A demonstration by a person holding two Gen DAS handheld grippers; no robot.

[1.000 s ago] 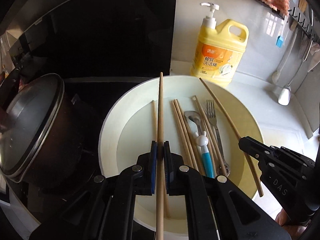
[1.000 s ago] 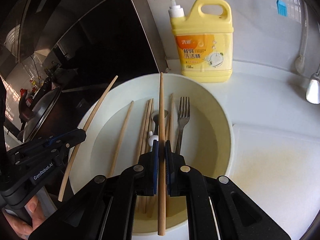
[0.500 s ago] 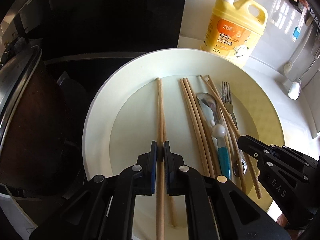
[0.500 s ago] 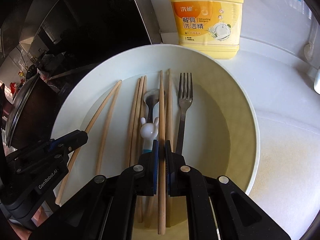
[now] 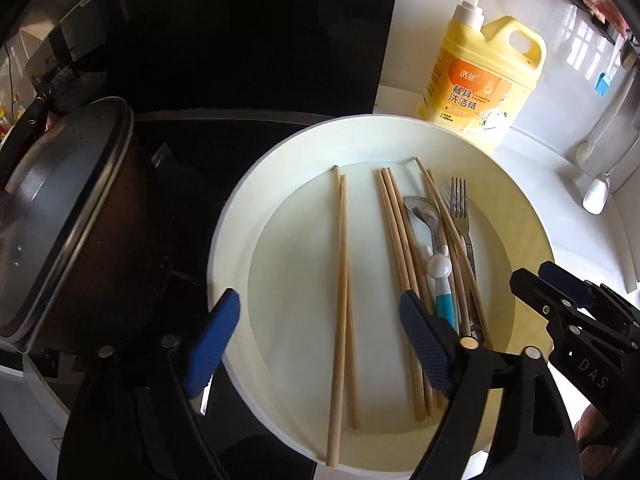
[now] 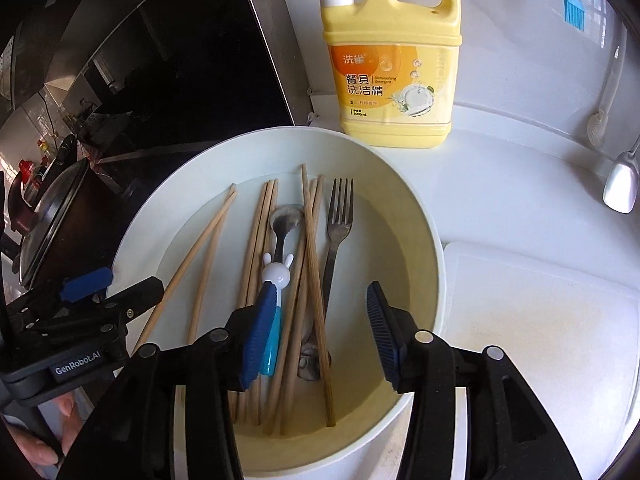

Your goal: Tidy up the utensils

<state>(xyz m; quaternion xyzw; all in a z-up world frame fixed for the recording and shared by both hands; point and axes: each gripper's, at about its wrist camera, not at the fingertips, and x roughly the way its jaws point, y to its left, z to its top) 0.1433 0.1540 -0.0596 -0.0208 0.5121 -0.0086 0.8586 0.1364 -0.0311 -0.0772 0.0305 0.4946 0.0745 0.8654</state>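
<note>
A wide white plate (image 5: 224, 240) (image 6: 436, 260) holds several wooden chopsticks, a steel fork (image 5: 460, 208) (image 6: 338, 220) and a spoon with a blue handle and white bunny (image 5: 440, 276) (image 6: 276, 276). My left gripper (image 5: 316, 308) hangs over the plate's left half, its jaws opening wide. A pair of chopsticks (image 5: 342, 240) lies flat between them, untouched by the pads. My right gripper (image 6: 320, 300) is over the bunch in the middle, jaws opening too. One chopstick (image 6: 310, 220) lies loose across that bunch, between the jaws.
A yellow dish-soap bottle (image 5: 480, 92) (image 6: 392, 72) stands behind the plate. A dark pot with a lid (image 5: 60, 220) (image 6: 48, 208) sits close on the left, on the black hob. A white cutting board (image 6: 540, 340) lies to the right, and ladles (image 6: 620, 188) hang at the wall.
Both grippers were shut on one chopstick each; both have opened and let go. The two chopsticks now lie in the plate. Both views have pulled back slightly.
</note>
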